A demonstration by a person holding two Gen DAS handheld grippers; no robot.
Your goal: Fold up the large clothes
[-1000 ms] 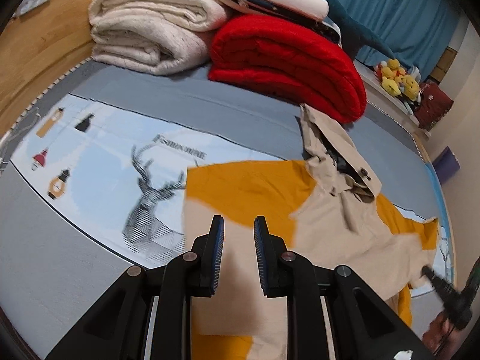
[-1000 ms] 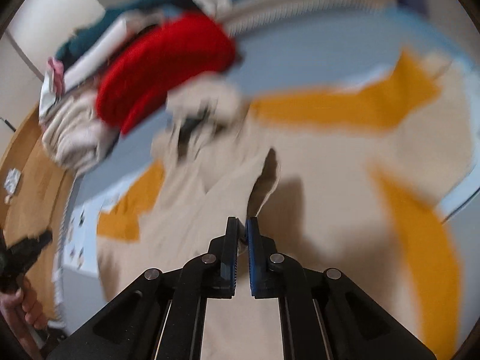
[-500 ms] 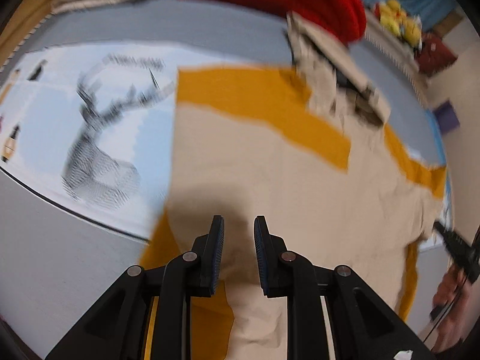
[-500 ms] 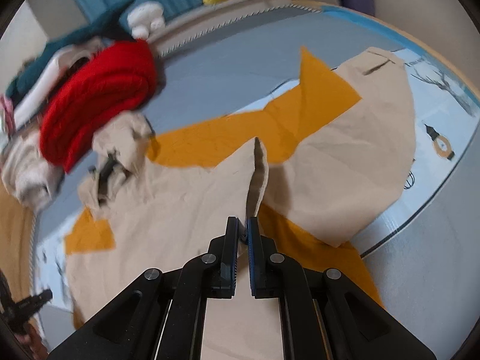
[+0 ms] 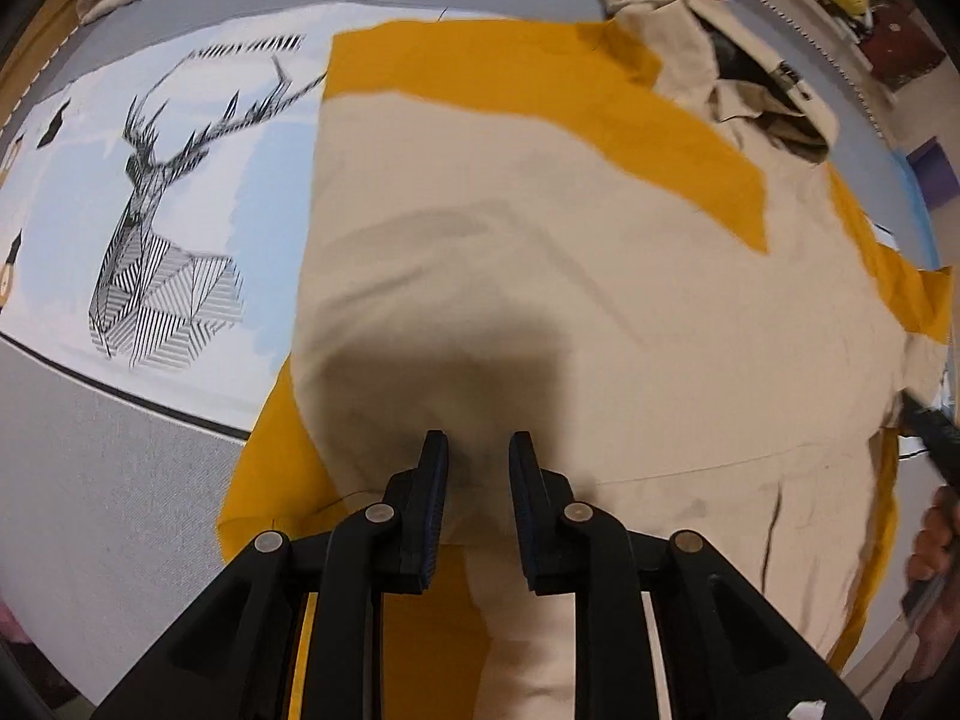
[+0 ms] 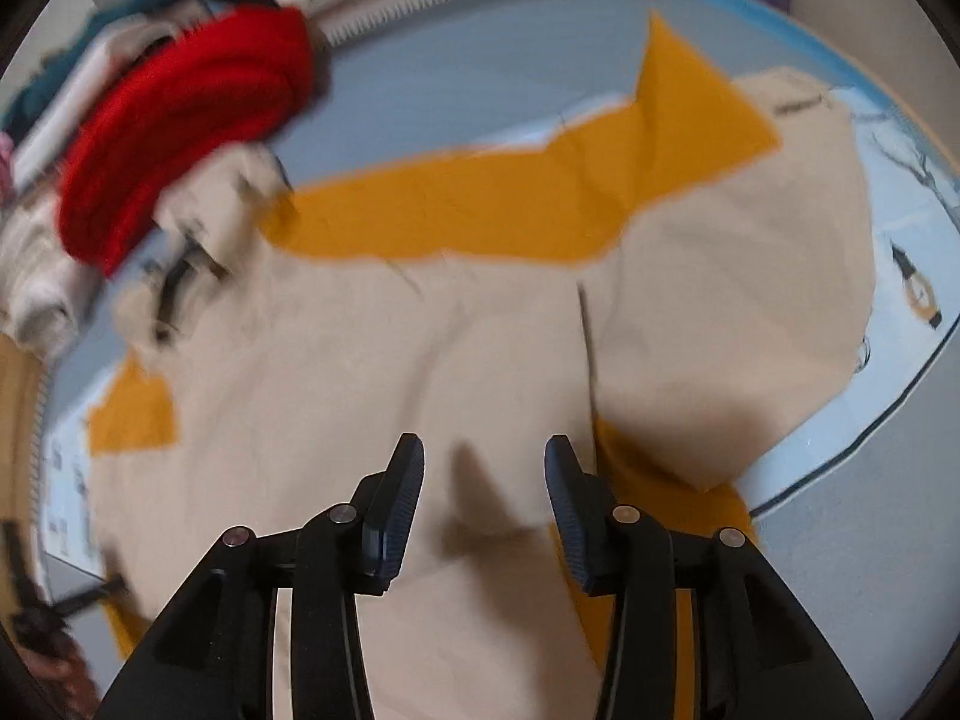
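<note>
A large beige and mustard-yellow hooded garment [image 5: 540,252] lies spread on the mat, its hood [image 5: 750,78] at the far side. My left gripper [image 5: 474,456] is open, low over the beige cloth near the garment's near left edge, holding nothing. In the right wrist view the same garment [image 6: 420,348] lies flat with a folded beige flap [image 6: 720,276] on the right. My right gripper [image 6: 483,456] is open and empty just above the beige cloth.
A light blue mat with a deer print [image 5: 156,240] lies on a grey carpet [image 5: 90,480]. A folded red blanket [image 6: 180,120] and cream blankets [image 6: 30,276] are stacked beyond the hood. The other gripper and hand show at the right edge [image 5: 930,480].
My right gripper was shut on a fold of the beige cloth, carried it right and let it go; it is now open. My left gripper moved forward and lower over the garment.
</note>
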